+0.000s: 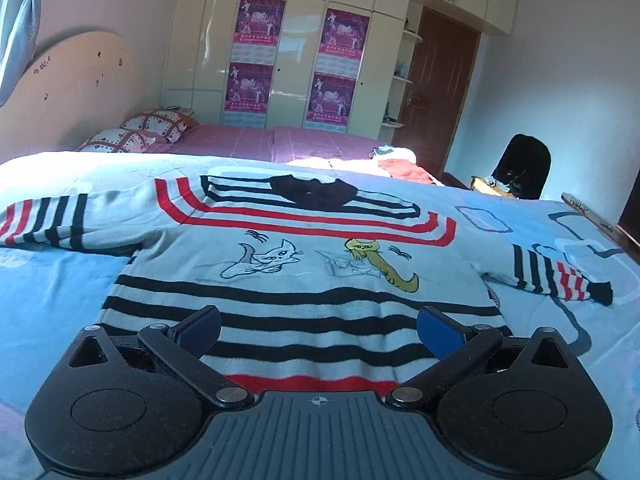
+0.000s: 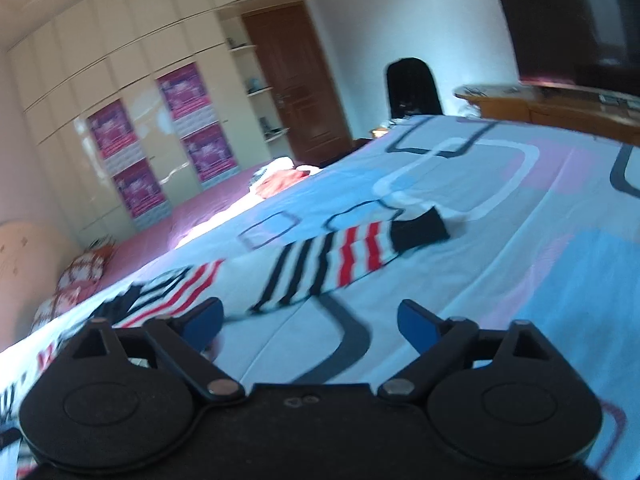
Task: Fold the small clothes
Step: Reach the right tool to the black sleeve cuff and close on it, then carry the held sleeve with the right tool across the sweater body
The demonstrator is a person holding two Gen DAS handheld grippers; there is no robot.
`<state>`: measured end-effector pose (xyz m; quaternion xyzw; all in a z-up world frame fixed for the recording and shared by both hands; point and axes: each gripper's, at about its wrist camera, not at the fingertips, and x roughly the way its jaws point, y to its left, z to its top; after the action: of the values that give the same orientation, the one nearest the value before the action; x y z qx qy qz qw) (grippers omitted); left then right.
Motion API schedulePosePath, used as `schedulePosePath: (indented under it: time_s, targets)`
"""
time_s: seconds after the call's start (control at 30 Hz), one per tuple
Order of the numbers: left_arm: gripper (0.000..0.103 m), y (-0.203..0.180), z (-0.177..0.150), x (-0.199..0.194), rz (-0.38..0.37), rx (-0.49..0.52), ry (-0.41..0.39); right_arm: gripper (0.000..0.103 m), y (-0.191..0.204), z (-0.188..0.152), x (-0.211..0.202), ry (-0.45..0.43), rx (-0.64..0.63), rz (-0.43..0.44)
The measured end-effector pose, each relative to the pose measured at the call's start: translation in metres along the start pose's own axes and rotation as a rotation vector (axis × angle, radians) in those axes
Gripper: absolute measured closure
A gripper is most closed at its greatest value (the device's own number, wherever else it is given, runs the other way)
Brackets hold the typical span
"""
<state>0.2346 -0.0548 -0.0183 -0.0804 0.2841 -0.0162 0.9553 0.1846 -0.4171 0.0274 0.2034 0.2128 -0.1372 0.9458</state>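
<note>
Striped sweater (image 1: 296,264) lies flat on the bed (image 1: 52,300), its hem under the left tongs (image 1: 320,330), spread wide and empty. Right tongs (image 2: 310,326) gape empty too, the sleeve (image 2: 340,256) just ahead.

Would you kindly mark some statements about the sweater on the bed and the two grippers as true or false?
1. The sweater lies spread flat, both sleeves out to the sides. True.
2. The left gripper is clamped on a sleeve cuff. False: it is open over the hem, gripping nothing.
3. Two cats are drawn on the sweater's chest. True.
4. The right gripper holds the striped sleeve. False: it is open, with only the bedspread between its fingers.
5. The sweater's collar is yellow. False: it is black.
</note>
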Motion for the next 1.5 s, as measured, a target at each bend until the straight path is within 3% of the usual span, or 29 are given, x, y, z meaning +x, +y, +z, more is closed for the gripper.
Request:
schedulePosePath:
  time_s: [0.03, 0.07, 0.23, 0.4, 0.5, 0.57, 0.63, 0.7, 0.83, 0.9, 1.0, 1.13, 1.23, 1.5]
  targets:
    - [0.0, -0.006, 0.001, 0.016, 0.012, 0.0, 0.013, 0.062, -0.013, 0.008, 0.022, 0.013, 0.03, -0.016]
    - [0.0, -0.011, 0.003, 0.031, 0.017, -0.004, 0.031, 0.065, -0.024, 0.014, 0.044, 0.038, 0.063, -0.037]
    - [0.0, -0.036, 0.006, 0.093, 0.052, -0.026, 0.105, 0.034, -0.082, 0.028, 0.13, 0.079, 0.25, -0.069]
    - [0.0, -0.058, 0.001, 0.125, 0.051, -0.015, 0.167, 0.036, -0.122, 0.029, 0.187, 0.096, 0.431, -0.05]
    - [0.0, -0.068, 0.001, 0.136, 0.046, -0.007, 0.187, 0.037, -0.118, 0.033, 0.201, 0.086, 0.411, -0.049]
    - [0.0, -0.073, 0.002, 0.141, 0.049, 0.004, 0.193, 0.057, -0.113, 0.035, 0.208, 0.089, 0.366, -0.079]
    - [0.0, -0.077, 0.004, 0.145, 0.052, 0.012, 0.2, 0.07, -0.111, 0.039, 0.21, 0.103, 0.334, -0.09]
    - [0.0, -0.079, 0.007, 0.15, 0.056, 0.017, 0.205, 0.095, -0.109, 0.044, 0.212, 0.124, 0.294, -0.119]
    - [0.0, -0.082, 0.014, 0.158, 0.062, 0.042, 0.202, 0.096, -0.078, 0.054, 0.2, 0.06, 0.013, -0.245]
    - [0.0, -0.083, 0.015, 0.168, 0.077, 0.068, 0.234, 0.096, -0.093, 0.049, 0.217, 0.147, 0.067, -0.28]
    - [0.0, -0.084, 0.016, 0.173, 0.081, 0.112, 0.243, 0.094, -0.096, 0.049, 0.213, 0.117, 0.075, -0.26]
    - [0.0, -0.066, 0.018, 0.163, 0.104, 0.071, 0.224, 0.095, -0.106, 0.048, 0.211, 0.116, 0.163, -0.23]
    - [0.0, -0.039, 0.022, 0.152, 0.131, 0.031, 0.207, 0.096, -0.094, 0.052, 0.208, 0.088, 0.138, -0.23]
    - [0.0, 0.054, 0.037, 0.128, 0.189, -0.033, 0.16, 0.096, 0.029, 0.059, 0.192, -0.002, -0.002, -0.05]
